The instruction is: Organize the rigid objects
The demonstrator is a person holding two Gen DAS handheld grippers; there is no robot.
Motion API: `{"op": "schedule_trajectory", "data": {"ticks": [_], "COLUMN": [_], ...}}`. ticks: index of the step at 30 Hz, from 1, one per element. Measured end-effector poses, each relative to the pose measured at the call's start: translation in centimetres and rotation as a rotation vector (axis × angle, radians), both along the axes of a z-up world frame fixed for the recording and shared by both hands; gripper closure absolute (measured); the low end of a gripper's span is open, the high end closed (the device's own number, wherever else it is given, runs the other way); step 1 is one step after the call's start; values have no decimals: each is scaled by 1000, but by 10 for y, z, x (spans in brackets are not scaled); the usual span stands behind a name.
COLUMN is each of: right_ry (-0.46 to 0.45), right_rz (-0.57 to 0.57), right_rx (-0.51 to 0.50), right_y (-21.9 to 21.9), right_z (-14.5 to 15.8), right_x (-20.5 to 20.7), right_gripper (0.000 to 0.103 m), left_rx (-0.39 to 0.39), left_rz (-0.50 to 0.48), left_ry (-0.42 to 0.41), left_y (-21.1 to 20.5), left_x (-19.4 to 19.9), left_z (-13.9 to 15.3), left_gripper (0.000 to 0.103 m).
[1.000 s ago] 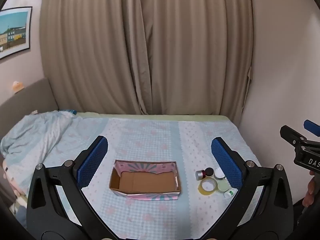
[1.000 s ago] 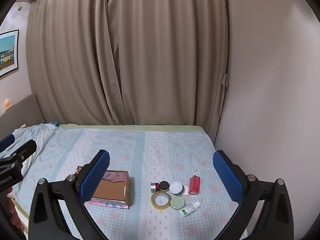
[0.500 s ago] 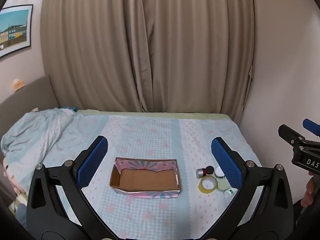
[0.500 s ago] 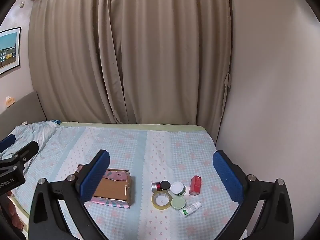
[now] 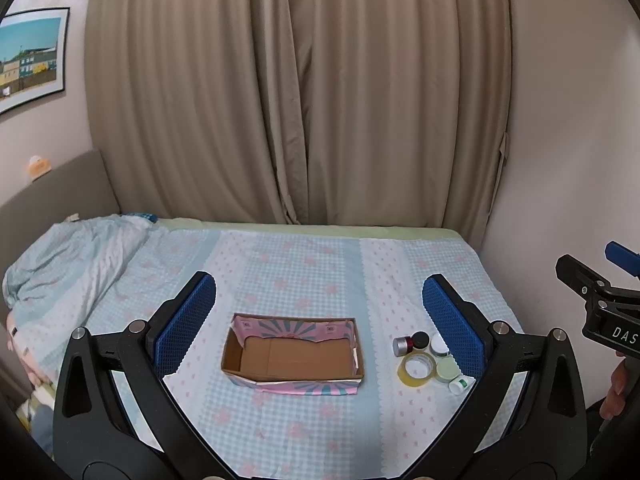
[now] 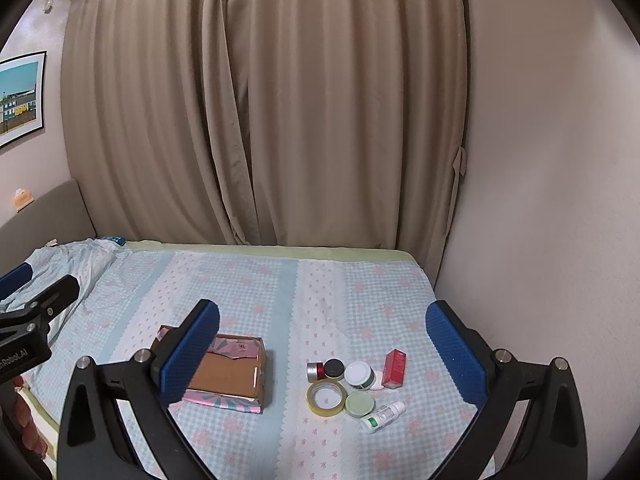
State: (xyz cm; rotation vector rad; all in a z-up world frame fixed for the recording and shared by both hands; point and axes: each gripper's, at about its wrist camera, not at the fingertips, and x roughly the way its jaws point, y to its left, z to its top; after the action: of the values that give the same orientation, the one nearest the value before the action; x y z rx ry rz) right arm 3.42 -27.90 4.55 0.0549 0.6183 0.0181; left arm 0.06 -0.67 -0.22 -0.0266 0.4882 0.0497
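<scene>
An open cardboard box point(image 5: 294, 354) wrapped in pink patterned paper sits empty on the bed; it also shows in the right wrist view point(image 6: 232, 372). To its right lies a cluster: a tape roll point(image 6: 326, 397), a green-lidded jar point(image 6: 360, 404), a white-lidded jar point(image 6: 359, 374), a black-lidded jar point(image 6: 334, 368), a small red and silver jar point(image 6: 315, 371), a red carton point(image 6: 394, 368) and a small white bottle point(image 6: 382, 416). My left gripper point(image 5: 319, 322) is open and empty above the box. My right gripper point(image 6: 322, 350) is open and empty above the cluster.
The bed point(image 5: 304, 264) has a blue checked sheet with pink flowers. A rumpled duvet point(image 5: 68, 256) lies at the left by a grey headboard point(image 5: 52, 192). Beige curtains point(image 5: 296, 92) hang behind. A wall point(image 6: 540, 200) borders the bed's right side.
Both views have drifted slightly; the box and cluster sit a little lower in the frames. Both grippers stay open, and nothing on the bed has moved.
</scene>
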Motion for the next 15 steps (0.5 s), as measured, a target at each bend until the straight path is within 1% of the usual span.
{"op": "schedule_trajectory", "data": {"ticks": [9, 13, 15], "right_ry": [0, 1, 0], "right_rz": [10, 10, 3], "right_rx": [21, 17, 0], "right_y": [-1, 1, 0], "right_z": [1, 2, 2], "right_x": [-2, -3, -3], "right_gripper": [0, 0, 0], "left_rx": [-26, -26, -29], "left_rz": [-6, -10, -13], "left_ry": [-7, -4, -3], "left_y": [1, 2, 2], "left_x": [-4, -4, -3], "left_z": [0, 0, 0], "left_gripper": [0, 0, 0]}}
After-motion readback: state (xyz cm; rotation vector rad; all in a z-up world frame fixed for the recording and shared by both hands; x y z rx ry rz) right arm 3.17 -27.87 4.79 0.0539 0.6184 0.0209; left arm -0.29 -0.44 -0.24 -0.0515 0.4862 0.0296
